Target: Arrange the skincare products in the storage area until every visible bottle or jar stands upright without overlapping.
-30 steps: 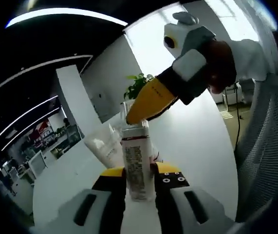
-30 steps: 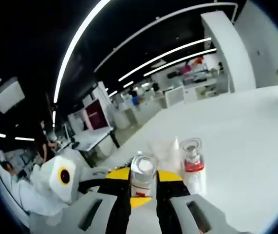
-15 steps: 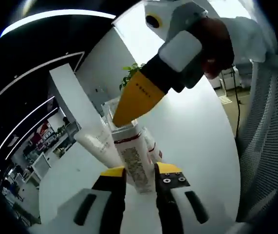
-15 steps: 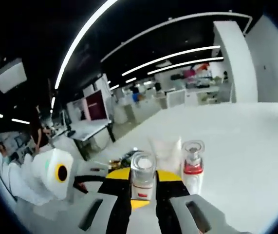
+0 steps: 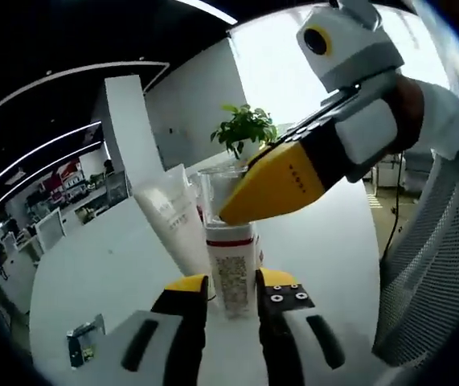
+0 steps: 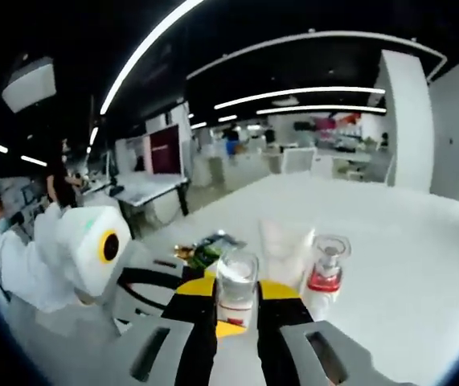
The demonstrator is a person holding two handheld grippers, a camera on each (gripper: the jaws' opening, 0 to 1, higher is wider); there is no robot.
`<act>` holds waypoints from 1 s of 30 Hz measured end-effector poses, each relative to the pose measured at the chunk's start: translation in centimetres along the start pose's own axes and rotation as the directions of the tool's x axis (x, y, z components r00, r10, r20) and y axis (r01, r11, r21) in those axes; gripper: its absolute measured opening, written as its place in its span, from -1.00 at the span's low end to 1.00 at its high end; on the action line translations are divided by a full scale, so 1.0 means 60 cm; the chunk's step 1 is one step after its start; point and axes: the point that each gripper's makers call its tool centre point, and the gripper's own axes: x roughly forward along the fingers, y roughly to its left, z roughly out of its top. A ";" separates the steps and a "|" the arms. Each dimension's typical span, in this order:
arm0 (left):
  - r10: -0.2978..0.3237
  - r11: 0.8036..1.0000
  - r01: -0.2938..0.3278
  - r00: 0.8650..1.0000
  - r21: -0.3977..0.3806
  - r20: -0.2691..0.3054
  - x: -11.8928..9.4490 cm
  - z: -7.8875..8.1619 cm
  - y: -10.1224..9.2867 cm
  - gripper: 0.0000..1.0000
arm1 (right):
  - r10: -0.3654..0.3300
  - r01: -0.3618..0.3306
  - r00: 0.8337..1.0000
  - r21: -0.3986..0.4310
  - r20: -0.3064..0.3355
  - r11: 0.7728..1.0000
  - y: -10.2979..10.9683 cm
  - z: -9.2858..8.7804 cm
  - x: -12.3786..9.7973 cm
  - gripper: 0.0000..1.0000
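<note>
Left jaws: narrow, clamped on the sides of the white labelled bottle (image 5: 231,273), which stands upright between them on the white table (image 5: 108,265).
Left gripper (image 5: 231,291): yellow tips at 6 o'clock in the left gripper view, grey body below.
Right jaws: narrow, closed on the clear-capped bottle (image 6: 235,291), which stands upright between the yellow tips.
Right gripper (image 6: 237,301): rises from 6 o'clock in the right gripper view; in the left gripper view it reaches in from 2 o'clock, its yellow jaw tip just above the labelled bottle's top and in front of a clear cap.
White tube (image 5: 174,221): at 11 o'clock of the labelled bottle, just beside it, standing with a lean.
Red-collared bottle (image 6: 323,273): at 2 o'clock of the right jaws, upright, close beside the clear-capped bottle, not touching as far as shows.
Clear cup (image 6: 282,241): between and behind those two bottles.
Green packet (image 6: 207,249): flat on the table at 10 o'clock of the right jaws.
Potted plant (image 5: 247,129): 12 o'clock, far across the table.
Mesh chair back (image 5: 426,257): 3 o'clock edge of the left gripper view.
</note>
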 end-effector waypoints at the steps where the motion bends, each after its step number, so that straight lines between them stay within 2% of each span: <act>1: -0.002 1.000 0.002 1.000 -0.002 -0.007 0.001 -0.003 -0.002 -0.65 | 0.004 -0.004 1.000 0.002 -0.002 1.000 0.002 -0.001 0.000 -0.80; 4: -0.013 1.000 0.013 1.000 -0.026 -0.017 0.004 -0.007 -0.004 -0.67 | 0.001 -0.001 1.000 -0.013 -0.017 1.000 0.003 -0.007 0.002 -0.80; 7: -0.047 0.995 0.046 0.999 -0.092 -0.007 0.009 -0.016 -0.009 -0.68 | 0.003 -0.005 0.999 -0.050 -0.042 0.999 0.003 -0.017 0.003 -0.79; 8: -0.063 0.992 0.063 0.998 -0.107 0.003 0.010 -0.016 -0.013 -0.68 | -0.001 0.000 0.999 -0.039 -0.040 0.999 0.003 -0.017 0.003 -0.79; 9: -0.080 0.983 0.081 0.997 -0.164 0.012 0.011 -0.016 -0.018 -0.68 | 0.000 -0.001 0.999 -0.040 -0.041 0.999 0.002 -0.018 0.004 -0.79; 10: -0.090 0.981 0.091 0.996 -0.171 0.012 0.011 -0.017 -0.021 -0.68 | 0.002 -0.004 0.999 -0.043 -0.046 0.999 0.002 -0.020 0.004 -0.78; 12: -0.084 0.987 0.084 0.996 -0.140 0.010 0.013 -0.022 -0.020 -0.68 | 0.003 -0.006 0.998 -0.049 -0.061 0.999 0.002 -0.024 0.005 -0.78; 18: -0.130 0.979 0.136 0.990 -0.149 0.049 0.027 -0.024 -0.026 -0.69 | -0.006 0.000 0.996 -0.075 -0.084 0.997 -0.004 -0.032 0.005 -0.77; 24: -0.168 0.978 0.175 0.984 -0.116 0.066 0.045 -0.033 -0.033 -0.69 | -0.039 0.024 0.992 -0.125 -0.120 0.992 -0.017 -0.049 0.007 -0.76; 30: -0.170 0.975 0.180 0.982 -0.131 0.083 0.053 -0.038 -0.030 -0.69 | -0.050 0.034 0.990 -0.120 -0.134 0.992 -0.024 -0.058 0.006 -0.76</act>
